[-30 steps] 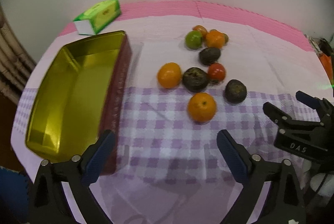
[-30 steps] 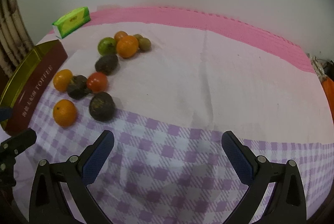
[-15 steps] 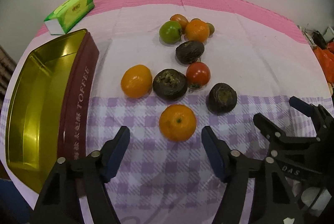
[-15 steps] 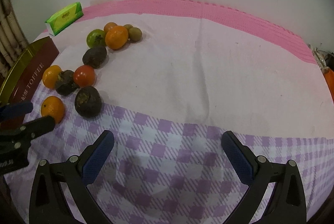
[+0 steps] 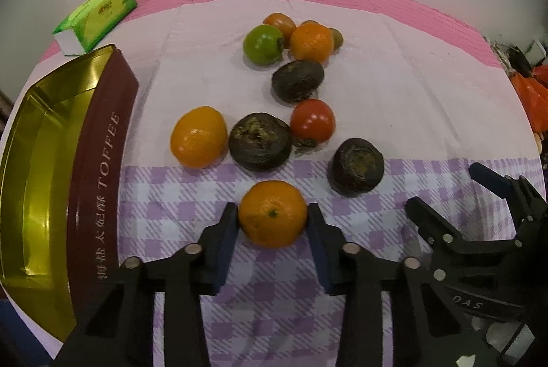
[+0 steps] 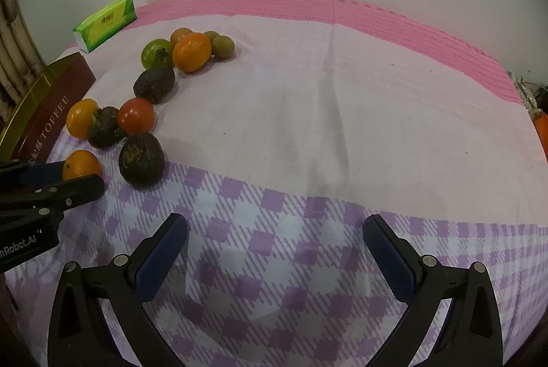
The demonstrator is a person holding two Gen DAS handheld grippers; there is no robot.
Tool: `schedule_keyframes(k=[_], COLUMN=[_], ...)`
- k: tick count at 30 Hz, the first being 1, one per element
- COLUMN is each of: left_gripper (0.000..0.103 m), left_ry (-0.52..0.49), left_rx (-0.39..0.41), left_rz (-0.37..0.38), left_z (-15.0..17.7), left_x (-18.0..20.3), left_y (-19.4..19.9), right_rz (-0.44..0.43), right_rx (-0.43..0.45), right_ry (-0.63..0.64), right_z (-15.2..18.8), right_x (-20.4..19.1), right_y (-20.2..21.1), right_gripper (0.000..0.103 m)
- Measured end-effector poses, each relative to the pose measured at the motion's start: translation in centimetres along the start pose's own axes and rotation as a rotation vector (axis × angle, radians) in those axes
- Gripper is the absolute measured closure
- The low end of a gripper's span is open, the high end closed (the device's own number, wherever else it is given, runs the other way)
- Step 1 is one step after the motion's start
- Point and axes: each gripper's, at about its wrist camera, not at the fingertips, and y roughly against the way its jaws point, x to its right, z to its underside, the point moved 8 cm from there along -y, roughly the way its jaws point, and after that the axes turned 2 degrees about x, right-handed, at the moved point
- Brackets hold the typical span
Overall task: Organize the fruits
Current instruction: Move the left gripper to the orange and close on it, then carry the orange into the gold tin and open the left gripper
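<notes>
An orange (image 5: pixel 272 213) lies on the purple checked cloth, nearest of the scattered fruit. My left gripper (image 5: pixel 272 210) is closing around it, and both blue pads touch its sides. The right wrist view shows the same orange (image 6: pixel 82 163) between the left gripper's fingers (image 6: pixel 78 187). Behind it lie another orange fruit (image 5: pixel 198 136), three dark fruits (image 5: pixel 260 141), a red tomato (image 5: pixel 312 120), a green fruit (image 5: pixel 263 44) and more orange ones (image 5: pixel 311 41). My right gripper (image 6: pixel 274 223) stands open over bare cloth, holding nothing.
An open gold tin with a maroon wall marked TOFFEE (image 5: pixel 99 161) sits to the left of the fruit. A green tissue pack (image 5: pixel 99 14) lies at the back left. A pink mat edges the table by the white wall. Orange bags (image 5: pixel 527 93) sit far right.
My left gripper moved forward and down to the nearest orange, and its jaws narrowed from wide open until they touch it. The right gripper stayed still and open.
</notes>
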Motion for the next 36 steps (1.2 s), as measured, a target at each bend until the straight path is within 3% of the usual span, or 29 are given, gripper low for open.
schedule_keyframes(k=[8,17,25,36], left_gripper=[0.069,0.069,0.069,0.069], left_ry=[-0.002,0.018,0.077,0.238], left_rx=[0.018,0.079,0.128,0.073], left_rz=[0.006,-0.007,-0.111,-0.24], left_z=[0.2,-0.7,-1.4,1.6], left_x=[-0.1,-2.4,-9.3,-20.1], left_y=[0.9,5.1,7.9,7.1], right_rz=[0.0,-0.001,-0.003,-0.004], right_rx=[-0.001,0.005,0.005,0.0], right_ry=[0.0,-0.001,-0.004,-0.005], right_z=[0.1,0.1,0.1,0.2], right_x=[-0.1,-0.1,0.0,-0.1], right_y=[-0.2,-0.3,-0.3,-0.2], right_gripper=[0.001,0.001,0.0,0.0])
